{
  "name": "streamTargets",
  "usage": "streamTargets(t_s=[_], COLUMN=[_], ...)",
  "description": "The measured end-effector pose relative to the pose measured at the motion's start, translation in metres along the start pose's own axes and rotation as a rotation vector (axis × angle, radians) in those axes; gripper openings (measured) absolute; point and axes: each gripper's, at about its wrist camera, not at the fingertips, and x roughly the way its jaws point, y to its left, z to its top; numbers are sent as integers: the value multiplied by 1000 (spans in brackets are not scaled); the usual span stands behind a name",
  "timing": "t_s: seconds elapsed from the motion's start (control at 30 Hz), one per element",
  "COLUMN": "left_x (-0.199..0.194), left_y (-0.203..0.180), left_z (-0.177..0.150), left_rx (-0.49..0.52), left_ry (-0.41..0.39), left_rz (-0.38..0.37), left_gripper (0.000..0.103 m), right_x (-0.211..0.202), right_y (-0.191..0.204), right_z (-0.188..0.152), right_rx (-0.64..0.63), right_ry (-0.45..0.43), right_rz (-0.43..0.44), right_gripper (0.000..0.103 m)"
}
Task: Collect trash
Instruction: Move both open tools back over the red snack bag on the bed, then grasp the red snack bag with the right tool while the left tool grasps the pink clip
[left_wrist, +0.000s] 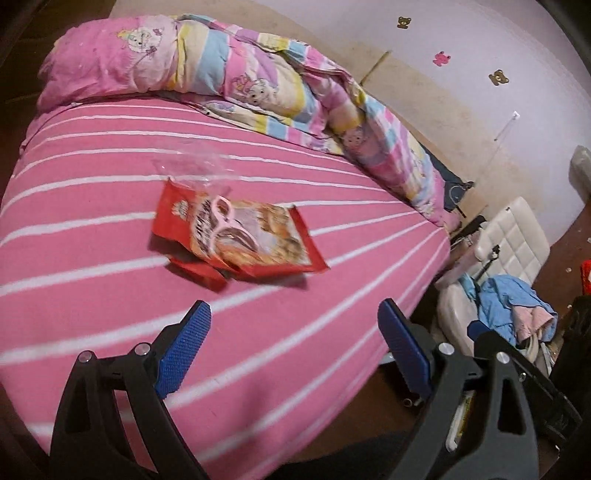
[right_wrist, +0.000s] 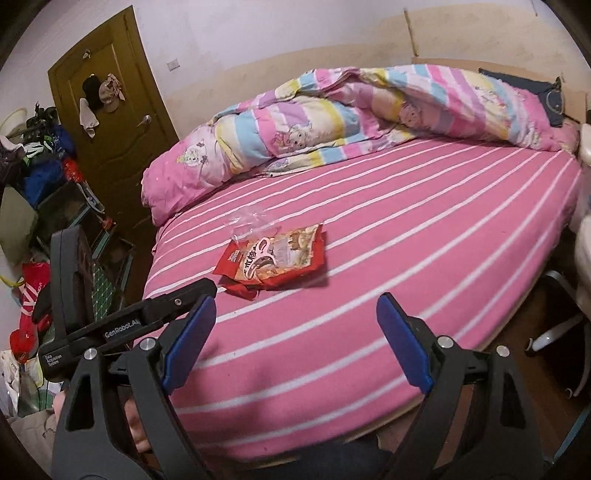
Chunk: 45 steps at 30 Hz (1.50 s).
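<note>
A red snack bag (left_wrist: 240, 240) (right_wrist: 275, 258) lies flat on the pink striped bed sheet (left_wrist: 110, 221) (right_wrist: 406, 221). A smaller red wrapper piece (left_wrist: 199, 271) (right_wrist: 240, 290) pokes out from under its near edge. A crumpled clear plastic wrapper (left_wrist: 192, 166) (right_wrist: 255, 219) lies just behind the bag and touches it. My left gripper (left_wrist: 293, 306) hovers open over the sheet, short of the bag, with nothing between its blue pads. My right gripper (right_wrist: 295, 299) is also open and empty, a little nearer than the bag. The left gripper's black body (right_wrist: 110, 321) shows at the left of the right wrist view.
A bunched pastel duvet (left_wrist: 258, 85) (right_wrist: 332, 118) lies along the far side of the bed. A brown door (right_wrist: 110, 110) and piled clutter (right_wrist: 37, 184) stand to the left. A white chair (left_wrist: 513, 240) and blue clothes (left_wrist: 509, 299) sit off the bed's right edge.
</note>
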Motion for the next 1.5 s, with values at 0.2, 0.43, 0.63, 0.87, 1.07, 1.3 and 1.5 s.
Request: streamTargets(t_s=[0.2,0.43,0.63,0.87,1.07,1.3,1.5], left_x=[23,63,93,115,128,136,145], left_y=[18,35,49,61,68,73,63], left_z=[22,40,57,59,56,53,47], left_rx=[48,92,103,89,74,66,112], left_ry=[0,22,41,110,159,189,214], left_rz=[-3,-17,-22,-18,12,24,13], left_gripper=[89,89,87,61,56,43,34], right_x=[49,95,131,165,192,211,217], right_y=[1,-14,-25,-33,-34,-33,-39], right_z=[12,26,33,37,38,33,28], right_rx=[31,65,96,99,98,86,112], right_ry=[25,28,21,49,105,187,219], right_rz=[28,42,41,29,44,18,25], right_gripper=[88,88,88,88,75,52,37])
